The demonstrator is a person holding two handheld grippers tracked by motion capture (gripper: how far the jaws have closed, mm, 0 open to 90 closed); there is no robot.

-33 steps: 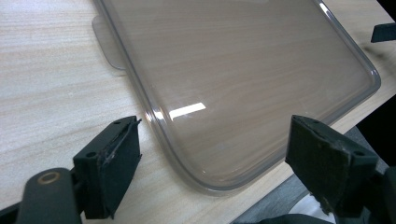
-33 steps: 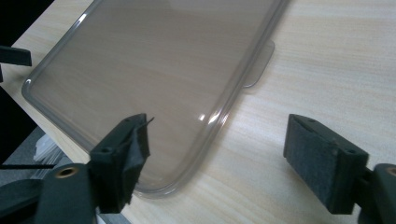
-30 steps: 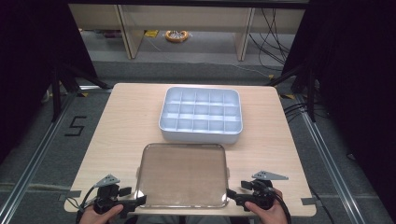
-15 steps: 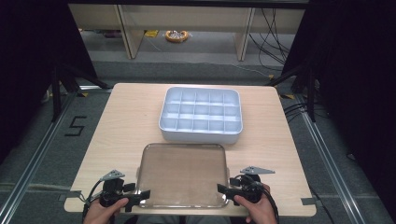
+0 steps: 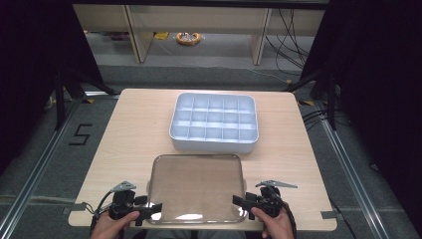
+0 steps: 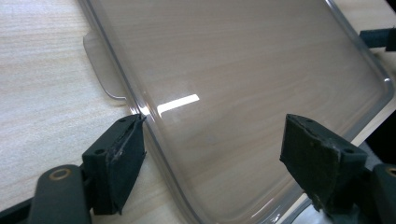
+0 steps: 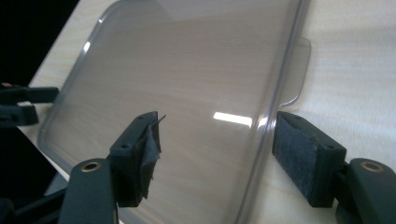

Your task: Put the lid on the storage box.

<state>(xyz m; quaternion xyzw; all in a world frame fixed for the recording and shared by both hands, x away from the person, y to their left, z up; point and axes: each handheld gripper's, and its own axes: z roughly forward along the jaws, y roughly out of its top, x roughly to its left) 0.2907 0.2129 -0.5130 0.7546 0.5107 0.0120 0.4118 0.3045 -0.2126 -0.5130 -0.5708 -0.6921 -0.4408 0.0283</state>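
We see a clear plastic lid (image 5: 198, 188) lying flat at the near edge of the wooden table (image 5: 129, 134), a rounded rectangle with a raised rim, glossy enough to catch a strip of light. The wood grain shows straight through it. A small see-through tab (image 6: 103, 70) sticks out from its side.

Behind it, apart from it, sits a pale grey tray (image 5: 214, 122) split into a grid of square cells.

Our left gripper (image 5: 147, 209) straddles the lid's near left corner. Its jaws have just been closing, yet they stand wide, one black pad (image 6: 119, 158) right at the rim, the other over the lid's face. We see no squeeze yet.

Our right gripper (image 5: 241, 200) does the same at the near right corner. Its jaws have just narrowed; one felt pad (image 7: 299, 156) sits just outside the rim, the frayed one over the lid, with a gap left.

Bare wood lies on both sides of the lid, and the lid's front edge runs close to the table's lip.

The gripper views cut off the lid's near corners, and whether the left pad truly touches the rim is hard to make out.
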